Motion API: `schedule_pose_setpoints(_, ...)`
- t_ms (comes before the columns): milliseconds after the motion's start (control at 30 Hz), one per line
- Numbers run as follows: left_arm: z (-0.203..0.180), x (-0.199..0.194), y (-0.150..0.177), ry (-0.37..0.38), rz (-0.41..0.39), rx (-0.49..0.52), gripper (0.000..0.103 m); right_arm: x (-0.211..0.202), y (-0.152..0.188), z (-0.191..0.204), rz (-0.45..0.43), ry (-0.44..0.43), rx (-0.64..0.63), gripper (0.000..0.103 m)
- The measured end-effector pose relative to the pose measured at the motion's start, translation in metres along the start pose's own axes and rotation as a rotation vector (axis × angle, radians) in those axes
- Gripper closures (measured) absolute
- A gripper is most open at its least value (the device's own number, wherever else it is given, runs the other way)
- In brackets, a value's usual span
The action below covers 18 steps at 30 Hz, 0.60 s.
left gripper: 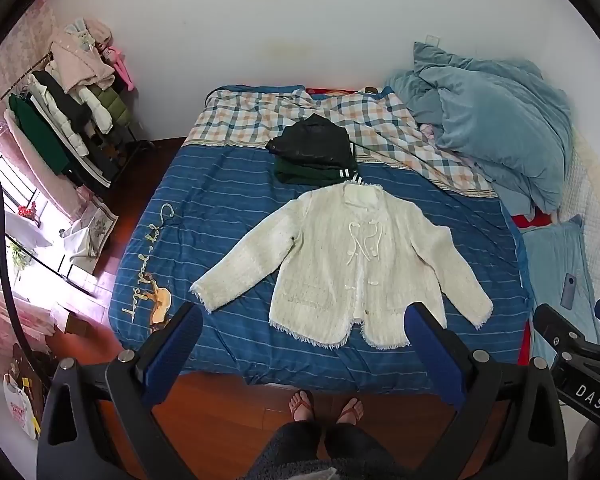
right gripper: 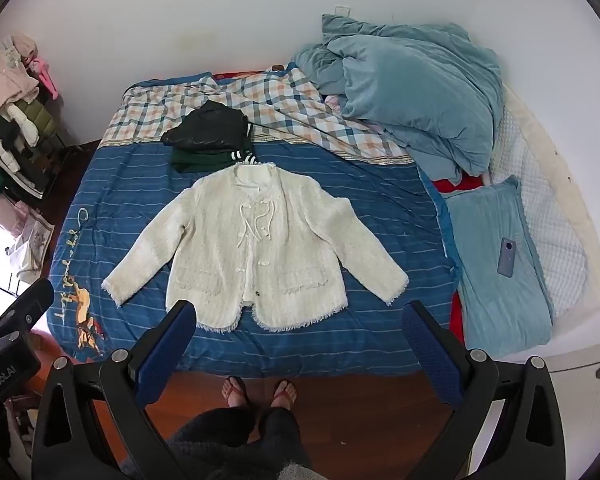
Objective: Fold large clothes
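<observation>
A cream knitted cardigan (left gripper: pixel 340 264) lies flat, front up, sleeves spread, on the blue striped bedspread (left gripper: pixel 220 216). It also shows in the right wrist view (right gripper: pixel 256 256). My left gripper (left gripper: pixel 304 324) is open and empty, held above the bed's near edge in front of the cardigan's hem. My right gripper (right gripper: pixel 300 320) is open and empty at the same height, beside the left one. A folded pile of dark clothes (left gripper: pixel 314 156) sits behind the cardigan's collar; it also appears in the right wrist view (right gripper: pixel 208 138).
A crumpled light blue duvet (right gripper: pixel 412 92) and checked sheet (right gripper: pixel 260 96) lie at the bed's far right. A phone (right gripper: pixel 507 257) rests on a blue pillow (right gripper: pixel 496 280). A loaded clothes rack (left gripper: pixel 68 112) stands left. The person's feet (left gripper: pixel 326 408) stand on the wooden floor.
</observation>
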<state>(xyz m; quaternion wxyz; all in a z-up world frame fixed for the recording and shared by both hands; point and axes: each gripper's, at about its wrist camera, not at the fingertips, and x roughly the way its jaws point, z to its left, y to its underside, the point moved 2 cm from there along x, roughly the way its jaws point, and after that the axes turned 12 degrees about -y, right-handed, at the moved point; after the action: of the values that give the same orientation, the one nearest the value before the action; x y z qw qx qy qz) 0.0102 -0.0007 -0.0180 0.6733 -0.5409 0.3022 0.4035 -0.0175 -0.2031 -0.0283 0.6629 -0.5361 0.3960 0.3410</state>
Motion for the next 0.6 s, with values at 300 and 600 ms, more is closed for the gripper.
schedule_pose_setpoints(300, -0.0001, 0.0003, 0.0000, 0.006, -0.005, -0.004, 0.000, -0.0021, -0.0013, 0.0019, 0.000, 0.008, -0.007, 0.000)
schedule_pose_setpoints(600, -0.0040, -0.0015, -0.0052, 0.004, -0.013, -0.003, 0.000, -0.0050, -0.0039, 0.0086, -0.003, 0.014, -0.011, 0.000)
